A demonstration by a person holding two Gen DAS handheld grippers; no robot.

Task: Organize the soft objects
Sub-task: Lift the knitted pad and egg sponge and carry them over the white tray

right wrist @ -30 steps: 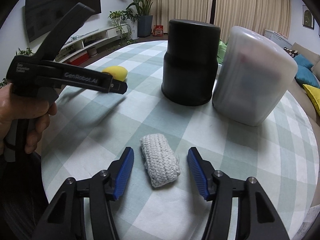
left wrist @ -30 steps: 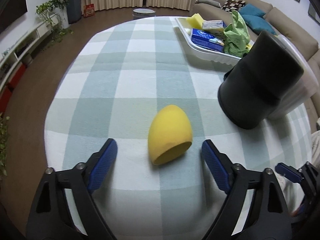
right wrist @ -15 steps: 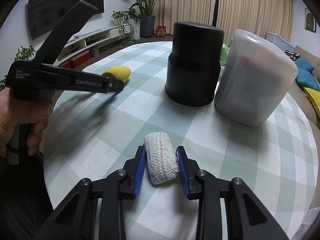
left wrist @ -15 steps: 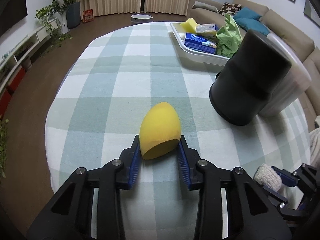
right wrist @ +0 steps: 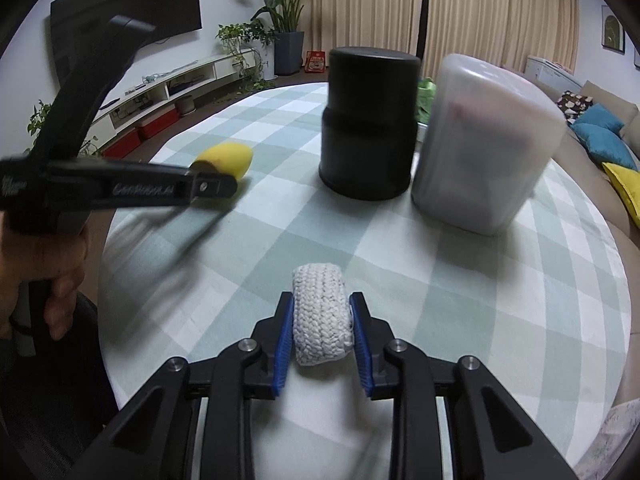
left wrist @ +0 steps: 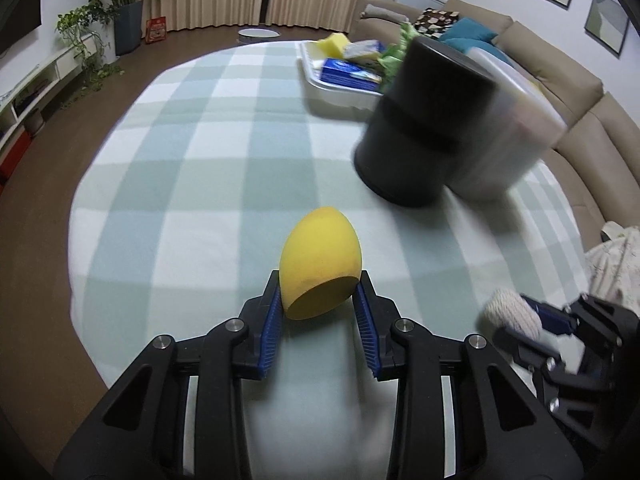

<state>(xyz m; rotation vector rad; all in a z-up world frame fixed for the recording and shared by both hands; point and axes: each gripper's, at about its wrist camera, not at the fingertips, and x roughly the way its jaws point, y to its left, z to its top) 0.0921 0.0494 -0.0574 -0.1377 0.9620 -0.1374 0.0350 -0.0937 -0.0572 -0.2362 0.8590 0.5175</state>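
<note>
My left gripper (left wrist: 319, 298) is shut on a yellow egg-shaped sponge (left wrist: 320, 262), held just above the checked tablecloth (left wrist: 208, 136). The sponge also shows in the right wrist view (right wrist: 230, 158), at the tip of the left gripper (right wrist: 208, 188). My right gripper (right wrist: 322, 322) is shut on a white knitted roll (right wrist: 321, 328), lifted a little off the cloth. The roll and right gripper appear at the lower right of the left wrist view (left wrist: 514, 314).
A black cylindrical container (right wrist: 368, 124) and a frosted translucent bin (right wrist: 486, 142) stand upside down mid-table. A white tray (left wrist: 340, 90) with a yellow sponge, blue packets and green cloth sits behind them. A sofa with cushions (left wrist: 532, 52) lies beyond the table's right edge.
Both grippers closed from open, the left on the yellow sponge and the right on the knitted roll. Both have since risen slightly off the cloth with their objects.
</note>
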